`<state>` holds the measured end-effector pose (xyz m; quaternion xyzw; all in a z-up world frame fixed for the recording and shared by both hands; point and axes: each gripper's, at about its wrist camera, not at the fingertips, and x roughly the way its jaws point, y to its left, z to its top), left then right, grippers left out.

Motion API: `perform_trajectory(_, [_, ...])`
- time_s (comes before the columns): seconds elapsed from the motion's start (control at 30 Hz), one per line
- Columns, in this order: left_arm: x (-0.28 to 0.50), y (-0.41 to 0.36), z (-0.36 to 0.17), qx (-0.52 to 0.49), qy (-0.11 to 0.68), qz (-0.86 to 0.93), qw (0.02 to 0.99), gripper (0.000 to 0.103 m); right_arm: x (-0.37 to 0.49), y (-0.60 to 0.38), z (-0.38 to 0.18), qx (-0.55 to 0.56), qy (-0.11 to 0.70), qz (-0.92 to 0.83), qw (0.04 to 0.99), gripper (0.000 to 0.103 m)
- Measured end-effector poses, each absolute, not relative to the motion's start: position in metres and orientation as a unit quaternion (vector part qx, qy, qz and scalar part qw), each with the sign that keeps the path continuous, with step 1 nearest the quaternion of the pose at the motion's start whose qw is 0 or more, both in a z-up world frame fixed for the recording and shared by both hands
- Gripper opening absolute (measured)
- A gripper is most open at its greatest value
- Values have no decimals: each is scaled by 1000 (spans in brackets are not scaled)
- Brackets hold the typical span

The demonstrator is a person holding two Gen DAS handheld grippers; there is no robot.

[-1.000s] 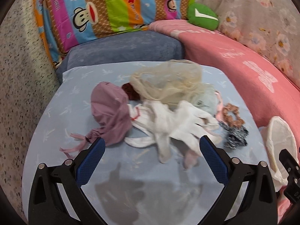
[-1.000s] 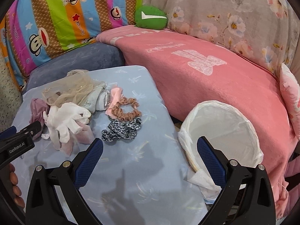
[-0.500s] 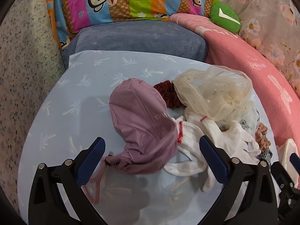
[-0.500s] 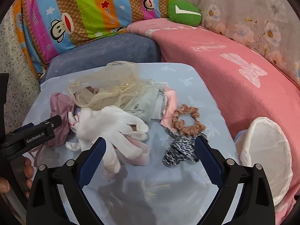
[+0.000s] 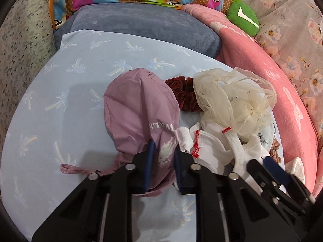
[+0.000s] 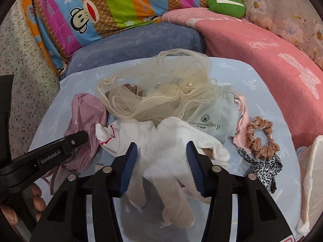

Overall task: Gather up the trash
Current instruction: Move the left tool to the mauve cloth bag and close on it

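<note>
Left gripper (image 5: 162, 155) first: its blue pads have just been closing and now pinch the gathered neck of the mauve drawstring pouch (image 5: 139, 109), fabric bunched tight between them, its pink cord trailing out to the left on the cloth. Over on the right gripper (image 6: 159, 155), the jaws have also just been closing, and the white gloves (image 6: 171, 141) sit between the pads, both pads against the fabric, glove fingers drooping toward the camera. Just behind the gloves lies a cream tulle hair bow (image 6: 157, 92) with pearls, draped over a pale blue pouch (image 6: 218, 117) with printed lettering. A dark red scrunchie (image 5: 181, 92) peeks out between pouch and bow. To the right, a tan dotted scrunchie (image 6: 260, 139) touches a black-and-white leopard scrunchie (image 6: 264, 167). Everything rests on the light blue palm-print cloth (image 5: 66, 92), with the white-lined bin (image 6: 310, 177) at the right edge.
</note>
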<state>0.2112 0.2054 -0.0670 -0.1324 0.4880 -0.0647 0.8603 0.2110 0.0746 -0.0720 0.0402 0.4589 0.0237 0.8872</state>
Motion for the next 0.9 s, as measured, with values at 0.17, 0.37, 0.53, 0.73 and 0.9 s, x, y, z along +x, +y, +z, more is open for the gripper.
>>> perform_trajectory(0.17, [206, 202, -55, -116, 475, -60, 870, 8, 207, 77, -73, 44, 461, 38, 885, 5])
perform_trajectory(0.37, [193, 193, -29, -113, 453, -70, 881, 5, 185, 69, -45, 43, 434, 35, 899, 5])
perform_trajectory(0.53, [180, 177, -7, -105, 435, -87, 890, 4, 165, 53, -22, 53, 417, 24, 907, 5])
perform_trajectory(0.73, [165, 162, 3, -108, 425, -107, 892, 5, 139, 32, -4, 62, 406, 4, 912, 4])
perform_trajectory(0.9, [170, 184, -12, -114, 444, -74, 886, 47, 124, 21, 3, 73, 405, -4, 911, 4])
